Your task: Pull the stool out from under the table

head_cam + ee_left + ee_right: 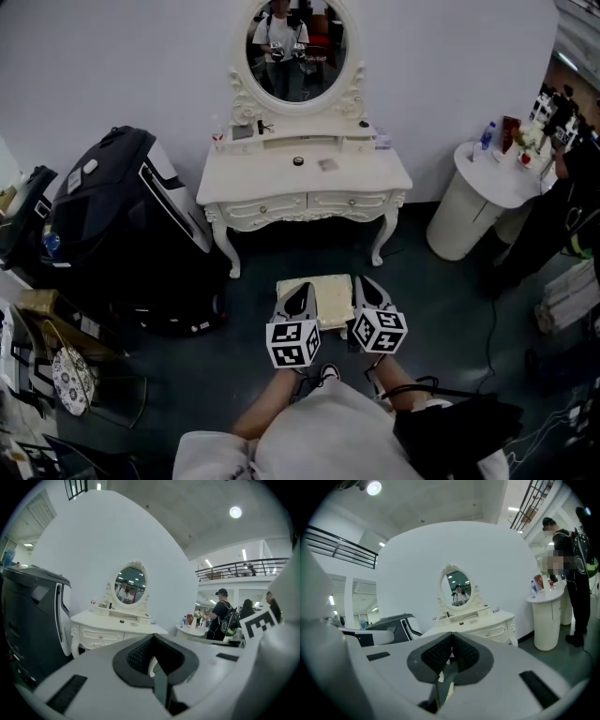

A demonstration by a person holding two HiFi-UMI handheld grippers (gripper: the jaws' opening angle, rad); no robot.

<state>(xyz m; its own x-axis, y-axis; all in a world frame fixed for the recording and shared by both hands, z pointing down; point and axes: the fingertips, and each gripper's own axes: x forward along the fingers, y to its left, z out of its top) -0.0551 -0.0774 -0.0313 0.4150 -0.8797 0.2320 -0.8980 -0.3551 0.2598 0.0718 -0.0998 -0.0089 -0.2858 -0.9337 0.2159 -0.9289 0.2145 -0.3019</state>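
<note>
The stool (325, 298), with a cream cushion, stands on the dark floor in front of the white dressing table (305, 178), clear of its legs. My left gripper (303, 289) and right gripper (366, 283) hover side by side over the stool's left and right edges, above the seat. Both are shut with nothing between their pads. In the left gripper view the left gripper (152, 638) points roughly level at the dressing table (110, 623). The right gripper (451, 635) likewise faces the dressing table (487, 619) and its oval mirror (458, 588). The stool is hidden in both gripper views.
A large black reclining chair (122, 220) stands left of the dressing table. A round white side table (473, 202) with bottles stands at the right, a person in black (562, 216) beside it. Cables (492, 337) trail on the floor at the right.
</note>
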